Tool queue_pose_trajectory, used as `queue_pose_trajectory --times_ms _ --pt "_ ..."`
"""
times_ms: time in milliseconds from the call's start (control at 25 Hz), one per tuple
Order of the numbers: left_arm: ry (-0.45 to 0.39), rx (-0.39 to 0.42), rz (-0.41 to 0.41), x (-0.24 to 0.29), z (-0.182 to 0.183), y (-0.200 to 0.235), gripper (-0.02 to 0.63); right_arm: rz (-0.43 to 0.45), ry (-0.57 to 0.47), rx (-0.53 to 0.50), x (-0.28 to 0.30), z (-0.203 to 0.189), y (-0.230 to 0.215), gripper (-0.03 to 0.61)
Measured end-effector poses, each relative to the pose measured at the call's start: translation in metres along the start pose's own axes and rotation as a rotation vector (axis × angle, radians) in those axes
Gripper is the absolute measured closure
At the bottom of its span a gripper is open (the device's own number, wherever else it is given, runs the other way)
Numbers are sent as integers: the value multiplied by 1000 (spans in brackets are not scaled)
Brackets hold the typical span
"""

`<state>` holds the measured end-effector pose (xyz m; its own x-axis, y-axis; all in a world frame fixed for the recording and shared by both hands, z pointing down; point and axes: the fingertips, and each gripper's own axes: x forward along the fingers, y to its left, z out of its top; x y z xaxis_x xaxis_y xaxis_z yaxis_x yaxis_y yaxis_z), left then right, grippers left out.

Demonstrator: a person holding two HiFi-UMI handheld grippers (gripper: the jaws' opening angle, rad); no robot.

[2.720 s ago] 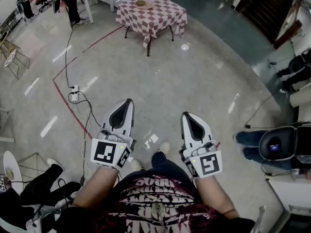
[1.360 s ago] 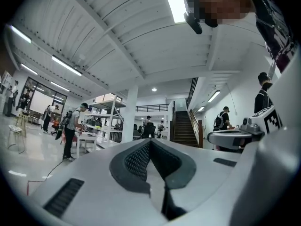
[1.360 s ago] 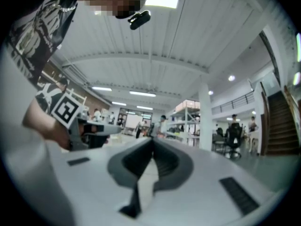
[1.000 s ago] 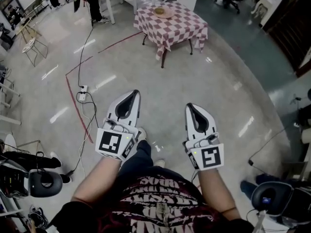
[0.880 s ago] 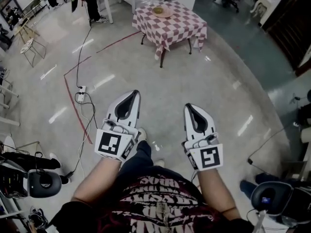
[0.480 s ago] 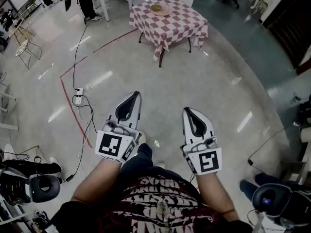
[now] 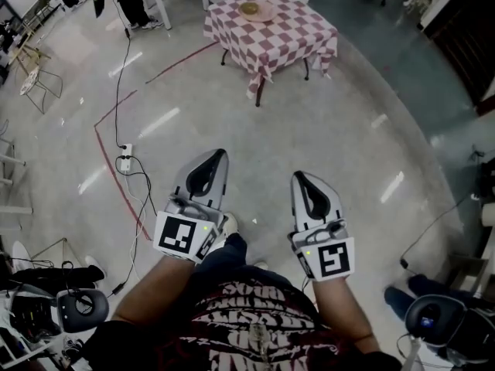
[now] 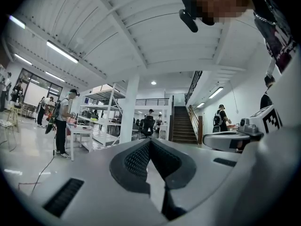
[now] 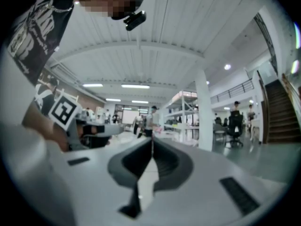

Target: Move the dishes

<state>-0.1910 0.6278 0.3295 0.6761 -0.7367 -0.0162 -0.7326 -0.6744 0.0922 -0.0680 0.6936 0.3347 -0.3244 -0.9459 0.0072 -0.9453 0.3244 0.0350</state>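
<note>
Pink-checked table [image 7: 288, 31] ahead; left tongs [image 7: 216, 156], right tongs [image 7: 298, 179] closed.

A glossy pale stone floor [image 7: 332, 122] reflects strip lights. A table [image 7: 280, 39] under a red-and-white checked cloth stands well ahead. A red tape line [image 7: 114, 168] angles across the floor beside a white power strip [image 7: 124, 161]. Beyond are a white ribbed ceiling [image 8: 141, 32], a column [image 8: 129, 109], stairs [image 8: 181, 125] and shelving [image 8: 104, 109].
</note>
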Motion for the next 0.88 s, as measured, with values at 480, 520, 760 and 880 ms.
queue_pose_trajectory --times_ms 480,520,760,880 --pt "-1 -12 -34 52 10 55 586 -24 -2 -13 75 9 -17 545" --pt "-5 -10 -37 56 11 60 586 -29 1 -17 81 10 -19 545" --pt "-6 -15 -39 73 16 96 586 -81 17 -21 114 12 -32 545" --pt "-18 -21 -41 83 20 112 586 -108 -1 -31 127 21 -38 545"
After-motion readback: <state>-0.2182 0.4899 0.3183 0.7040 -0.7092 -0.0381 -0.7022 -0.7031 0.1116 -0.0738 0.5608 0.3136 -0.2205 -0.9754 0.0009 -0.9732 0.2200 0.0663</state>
